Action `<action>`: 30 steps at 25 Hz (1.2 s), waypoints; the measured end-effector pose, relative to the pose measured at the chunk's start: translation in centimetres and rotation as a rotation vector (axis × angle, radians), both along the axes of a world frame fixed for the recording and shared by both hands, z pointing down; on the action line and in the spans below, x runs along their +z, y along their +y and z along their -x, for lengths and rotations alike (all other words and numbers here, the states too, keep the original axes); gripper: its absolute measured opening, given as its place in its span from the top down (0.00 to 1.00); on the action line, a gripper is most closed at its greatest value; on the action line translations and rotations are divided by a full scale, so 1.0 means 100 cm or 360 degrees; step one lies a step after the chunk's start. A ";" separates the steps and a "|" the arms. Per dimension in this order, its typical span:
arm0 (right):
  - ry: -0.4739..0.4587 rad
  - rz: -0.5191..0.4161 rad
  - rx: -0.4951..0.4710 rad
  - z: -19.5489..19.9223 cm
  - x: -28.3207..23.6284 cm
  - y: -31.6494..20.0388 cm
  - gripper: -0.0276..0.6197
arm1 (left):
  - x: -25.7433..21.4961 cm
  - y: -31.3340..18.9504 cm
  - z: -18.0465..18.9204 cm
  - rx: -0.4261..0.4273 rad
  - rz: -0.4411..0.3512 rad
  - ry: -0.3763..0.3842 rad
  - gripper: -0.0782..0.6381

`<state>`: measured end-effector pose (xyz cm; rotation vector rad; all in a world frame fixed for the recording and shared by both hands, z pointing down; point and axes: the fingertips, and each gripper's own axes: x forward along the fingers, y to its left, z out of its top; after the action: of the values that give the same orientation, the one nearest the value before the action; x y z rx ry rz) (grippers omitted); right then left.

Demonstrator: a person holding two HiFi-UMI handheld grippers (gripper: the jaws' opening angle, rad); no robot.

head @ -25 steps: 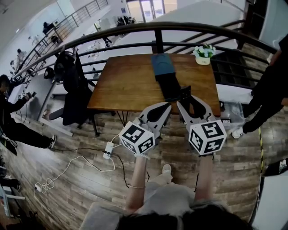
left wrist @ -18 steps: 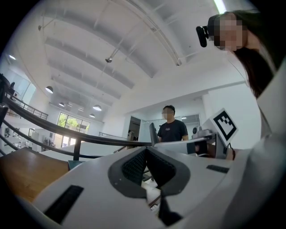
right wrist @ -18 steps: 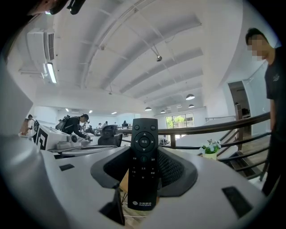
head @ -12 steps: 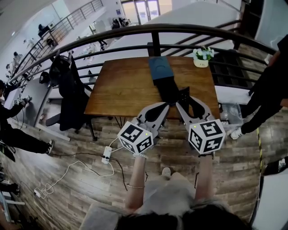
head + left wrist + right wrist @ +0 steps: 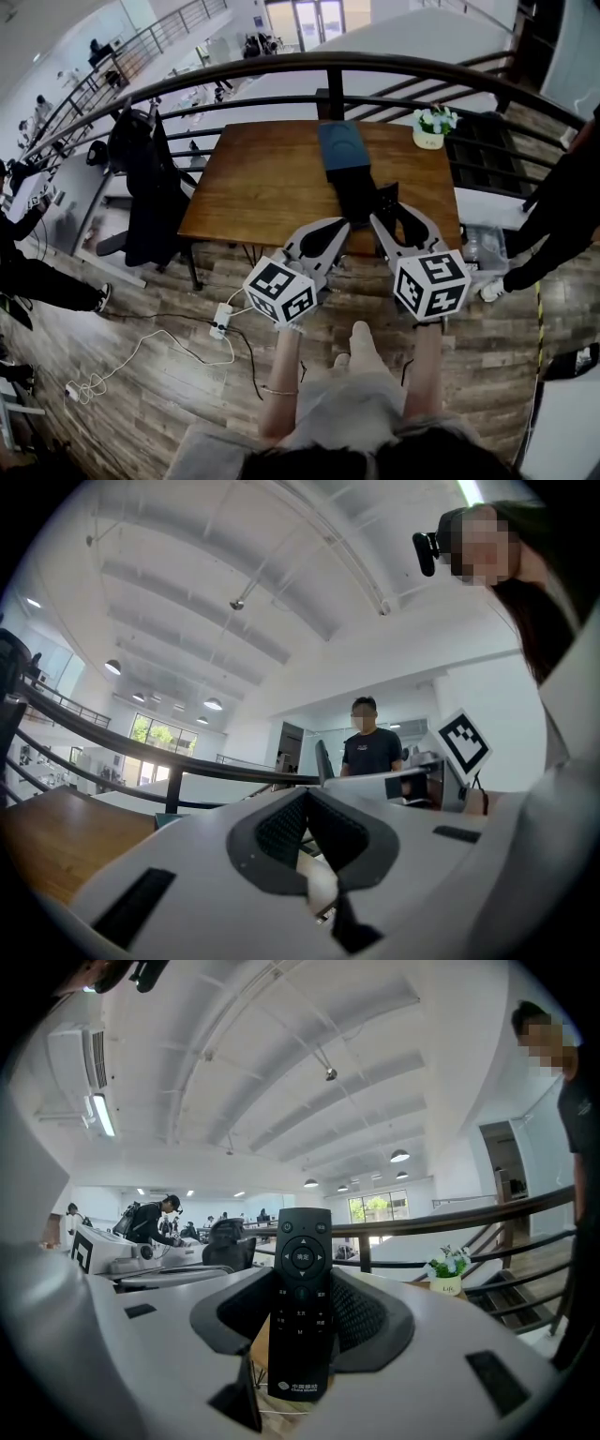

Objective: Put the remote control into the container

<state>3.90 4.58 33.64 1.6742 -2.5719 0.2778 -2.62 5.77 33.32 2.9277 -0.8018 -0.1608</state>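
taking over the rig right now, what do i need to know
Left claw: shut, nothing in it.
Right claw: shut on the remote control, which stands upright between the jaws.
Container: dark blue, on the far side of the wooden table, ahead of both claws.
Done: the remote is gripped and off the table.
Left: carry it forward over the container, lower it in, open the right claw.

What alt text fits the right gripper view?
A black remote control stands upright, buttons facing the camera, clamped between the fingers of the right gripper. Behind it are a dark railing, a small potted plant at right, and a person bent over a desk far left, under a white ceiling.
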 end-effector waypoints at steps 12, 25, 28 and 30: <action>0.0012 0.0043 -0.0079 -0.008 0.004 -0.064 0.64 | 0.007 -0.060 -0.006 -0.0078 0.0032 -0.0010 0.88; 0.0033 0.0114 -0.0180 -0.023 0.015 -0.140 0.64 | 0.014 -0.132 -0.029 -0.0138 0.0067 -0.0005 0.89; 0.0036 0.0137 -0.0213 -0.023 0.021 -0.153 0.64 | 0.018 -0.143 -0.029 -0.0163 0.0081 -0.0015 0.89; 0.0037 0.0149 -0.0228 -0.022 0.025 -0.160 0.64 | 0.022 -0.150 -0.029 -0.0176 0.0092 -0.0020 0.89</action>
<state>6.08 -11.44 36.10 1.4458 -2.6019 0.3621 0.29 -9.22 35.48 2.8345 -0.9544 -0.1253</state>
